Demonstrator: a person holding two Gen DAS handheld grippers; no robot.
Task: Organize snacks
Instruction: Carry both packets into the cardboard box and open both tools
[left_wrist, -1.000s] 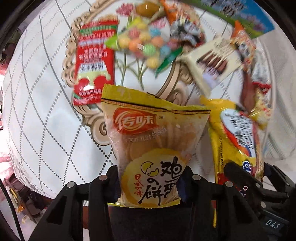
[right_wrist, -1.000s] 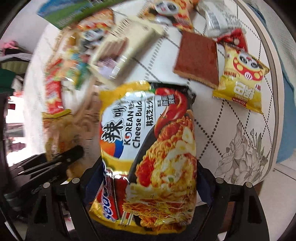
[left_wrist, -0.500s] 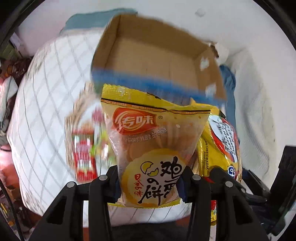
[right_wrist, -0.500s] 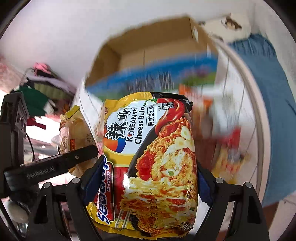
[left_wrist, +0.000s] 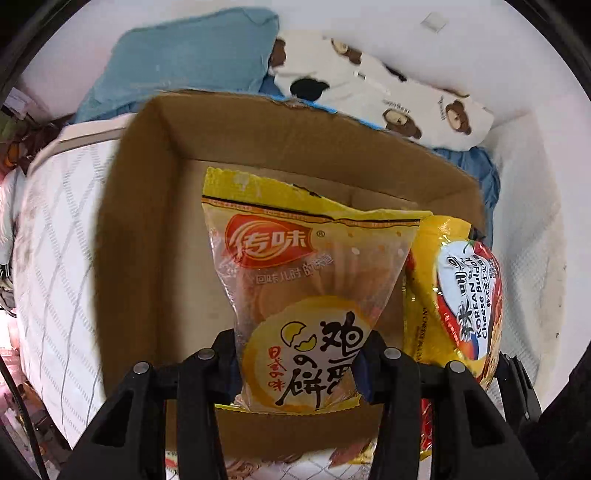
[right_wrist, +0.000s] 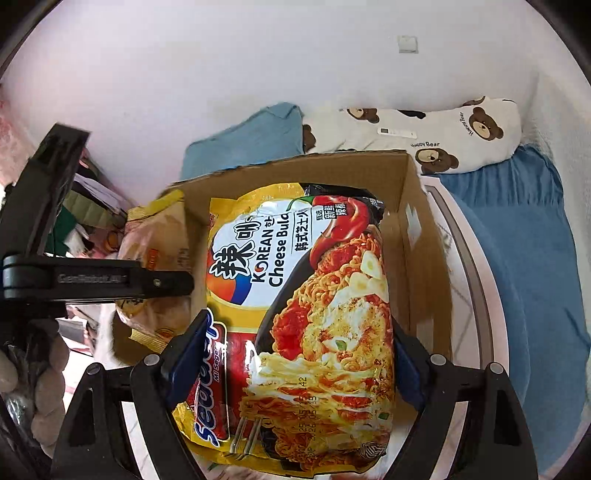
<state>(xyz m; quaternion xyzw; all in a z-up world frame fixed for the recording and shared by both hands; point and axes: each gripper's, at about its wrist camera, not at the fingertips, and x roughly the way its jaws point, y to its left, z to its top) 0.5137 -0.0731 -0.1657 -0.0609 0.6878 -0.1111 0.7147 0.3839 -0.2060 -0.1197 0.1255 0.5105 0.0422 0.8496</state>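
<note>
Snacks are in transit: the left gripper has its jaws pinched tight on the lower part of the biscuit bag, and the right gripper has its jaws set wide but pressed against both sides of the noodle pack, so each holds one item. A second ago both views looked down on the quilted table top strewn with packets; half a second ago the box was only coming into the upper part of each frame, blurred. Now the box fills the middle of the left view, its bare brown floor showing behind the biscuit bag, and in the right view the noodle pack hangs in front of the box's open top, its right wall at centre right. The pack also shows at the right edge of the left view, just beside the biscuit bag.

Both items seem to have been carried from the pile to above the box, which looks empty inside. The next step is probably to lower and release them. Two packs side by side may crowd each other, so letting go one at a time would be safer.

Behind the box lie a blue cloth and a bear-print pillow.
</note>
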